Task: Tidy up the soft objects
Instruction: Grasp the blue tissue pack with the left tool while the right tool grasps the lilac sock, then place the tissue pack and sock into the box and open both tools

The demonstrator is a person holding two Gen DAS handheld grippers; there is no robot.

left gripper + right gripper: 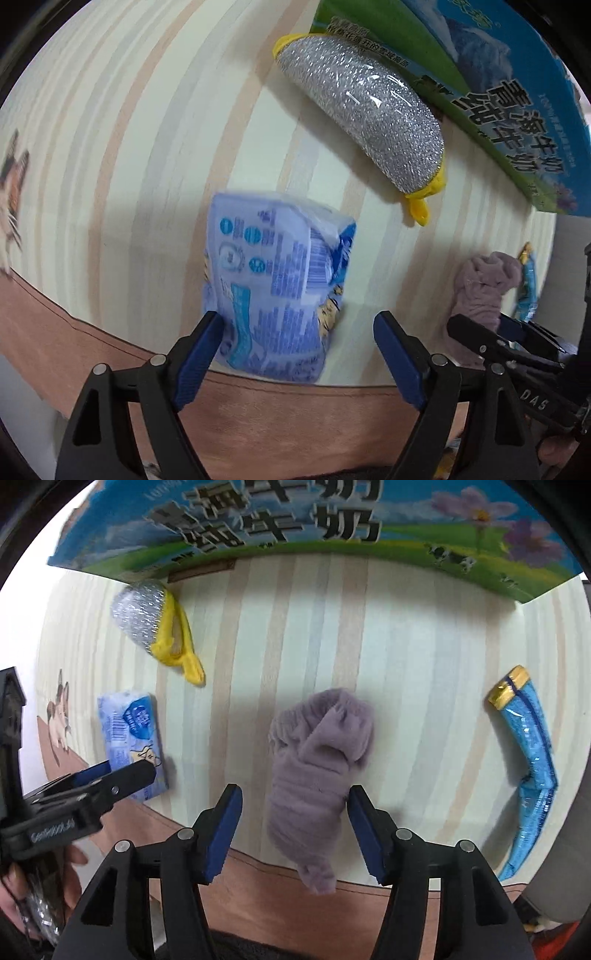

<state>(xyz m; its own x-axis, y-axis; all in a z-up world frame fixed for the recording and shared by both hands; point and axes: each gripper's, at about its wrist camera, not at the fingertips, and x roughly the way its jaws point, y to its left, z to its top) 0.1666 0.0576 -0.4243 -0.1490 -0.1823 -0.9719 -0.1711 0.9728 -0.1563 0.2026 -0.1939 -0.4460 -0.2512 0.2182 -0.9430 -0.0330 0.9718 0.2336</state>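
Note:
A blue tissue pack (275, 288) lies on the striped tablecloth between the fingers of my open left gripper (299, 336); the left pad touches it, the right pad stands apart. It also shows in the right wrist view (129, 738). A purple fuzzy sock (317, 771) lies crumpled between the fingers of my open right gripper (293, 812), its end hanging over the table's front edge. The sock also shows in the left wrist view (484, 288). A silver scouring pad with yellow trim (365, 122) lies further back; it also shows in the right wrist view (147, 624).
A blue and green milk carton box (295, 528) stands along the back of the table, also seen in the left wrist view (498, 85). A shiny blue tube-shaped packet (532, 768) lies at the right. The table's front edge (110, 332) is close under both grippers.

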